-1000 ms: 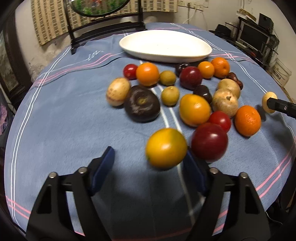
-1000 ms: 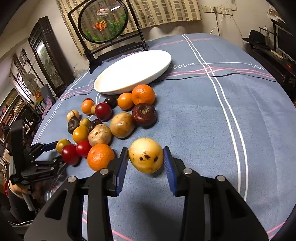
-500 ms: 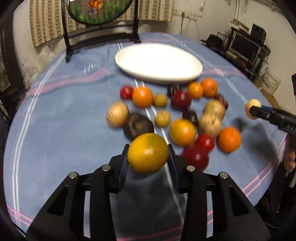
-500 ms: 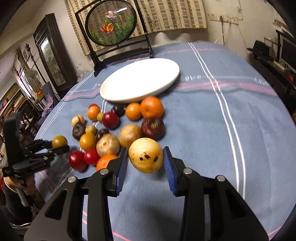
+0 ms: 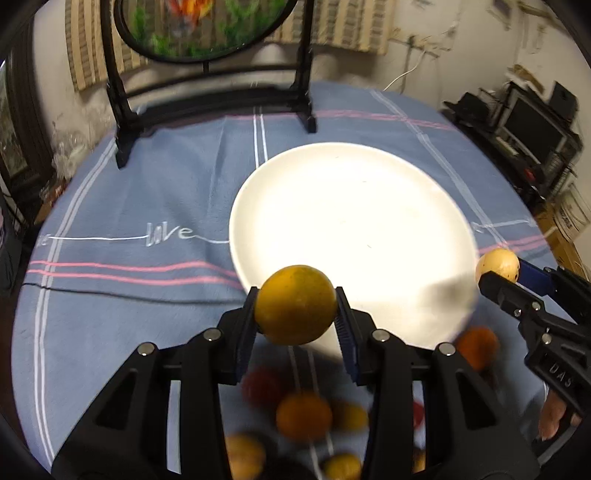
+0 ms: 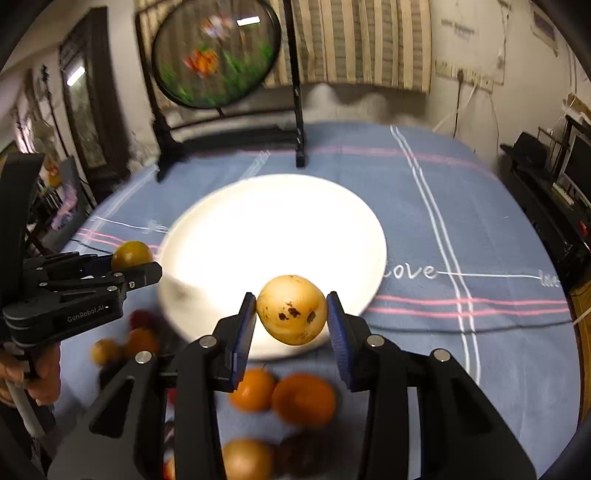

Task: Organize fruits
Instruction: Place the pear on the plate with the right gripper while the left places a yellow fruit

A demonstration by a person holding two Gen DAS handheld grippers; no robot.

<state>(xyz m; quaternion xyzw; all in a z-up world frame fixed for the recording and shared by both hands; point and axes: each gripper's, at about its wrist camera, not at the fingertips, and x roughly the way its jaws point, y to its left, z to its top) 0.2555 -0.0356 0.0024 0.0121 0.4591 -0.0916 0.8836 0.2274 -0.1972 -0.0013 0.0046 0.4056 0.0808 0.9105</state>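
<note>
My left gripper is shut on a yellow-orange fruit and holds it in the air at the near rim of the empty white plate. My right gripper is shut on a pale yellow spotted fruit, also held over the near rim of the plate. Each gripper shows in the other's view, the right gripper on the right and the left gripper on the left. Several blurred loose fruits lie on the cloth below both grippers.
A blue striped tablecloth covers the round table. A black stand with a round painted panel stands behind the plate. Shelves with electronics are at the far right. A person's hand holds the left gripper.
My left gripper closed on the yellow-orange fruit and lifted it. Both grippers then carried their fruits forward from the pile to the plate's near rim.
</note>
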